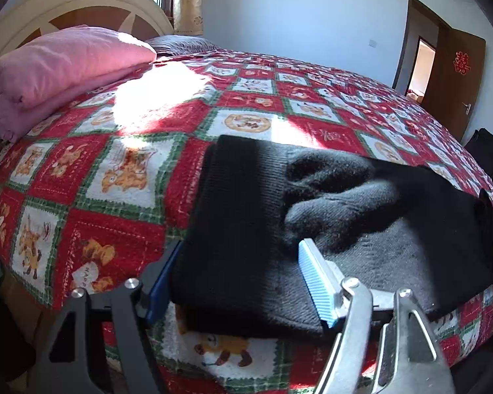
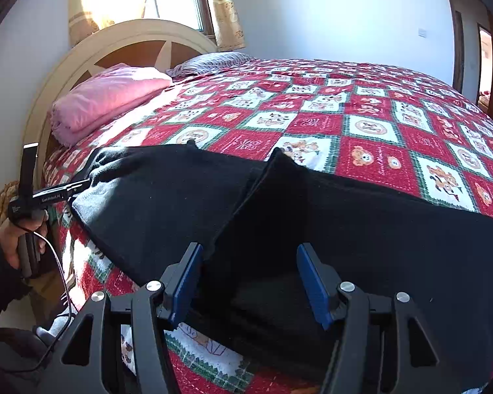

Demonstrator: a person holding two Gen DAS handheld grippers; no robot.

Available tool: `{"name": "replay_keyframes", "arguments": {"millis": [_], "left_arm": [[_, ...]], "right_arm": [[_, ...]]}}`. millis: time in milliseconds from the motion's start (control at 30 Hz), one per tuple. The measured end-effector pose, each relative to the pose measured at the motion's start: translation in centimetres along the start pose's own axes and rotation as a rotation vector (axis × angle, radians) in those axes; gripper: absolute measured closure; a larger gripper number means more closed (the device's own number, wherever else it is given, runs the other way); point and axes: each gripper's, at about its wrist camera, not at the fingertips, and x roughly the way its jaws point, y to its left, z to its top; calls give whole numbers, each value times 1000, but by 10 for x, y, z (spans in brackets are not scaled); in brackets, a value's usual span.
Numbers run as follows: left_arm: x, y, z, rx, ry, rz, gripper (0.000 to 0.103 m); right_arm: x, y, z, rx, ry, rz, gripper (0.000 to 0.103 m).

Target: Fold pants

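Note:
Black knit pants (image 1: 394,229) lie lengthwise on the red checked bedspread (image 1: 131,170), near its front edge. Their ribbed waistband (image 1: 233,197) runs between the jaws of my left gripper (image 1: 240,249), which is open: the dark pad sits beside the cloth's edge, the light blue pad on top of it. In the right wrist view the pants (image 2: 148,203) fill the foreground, with a raised fold (image 2: 279,164) peaking ahead. My right gripper (image 2: 249,248) stands open over the other end, cloth below its wide-apart pads. The left gripper (image 2: 82,185) shows there at the pants' left corner.
A folded pink blanket (image 1: 59,62) and a striped pillow (image 2: 213,59) lie by the cream headboard (image 2: 131,32). The bed's near edge runs just below both grippers. A person's hand (image 2: 13,239) holds the left gripper's handle. A brown door (image 1: 450,65) is open at far right.

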Motion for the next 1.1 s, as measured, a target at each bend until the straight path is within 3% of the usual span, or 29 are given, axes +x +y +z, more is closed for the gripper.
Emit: {"name": "replay_keyframes", "arguments": {"millis": [133, 200, 333, 500, 600, 700, 800, 933, 1100], "left_arm": [[4, 12, -1, -40, 9, -60, 27], [2, 7, 0, -16, 11, -46, 28], [-3, -4, 1, 26, 10, -9, 40], [-3, -5, 1, 3, 10, 11, 42], [-8, -7, 3, -4, 1, 30, 52], [-14, -11, 7, -15, 3, -26, 76], [-10, -13, 7, 3, 20, -28, 76], [-6, -3, 4, -48, 2, -20, 57], [-5, 3, 1, -63, -11, -71, 58]], "right_arm": [[1, 4, -2, -21, 0, -16, 42], [1, 6, -3, -28, -2, -22, 42], [0, 5, -4, -24, -5, -22, 42], [-1, 5, -4, -24, -6, -28, 42], [-2, 5, -4, -23, -8, -39, 42], [-5, 4, -4, -17, -15, -49, 42], [-9, 2, -3, -6, -25, -54, 42], [-12, 0, 0, 4, -37, -59, 42], [-15, 0, 1, 4, -46, -63, 42]]}}
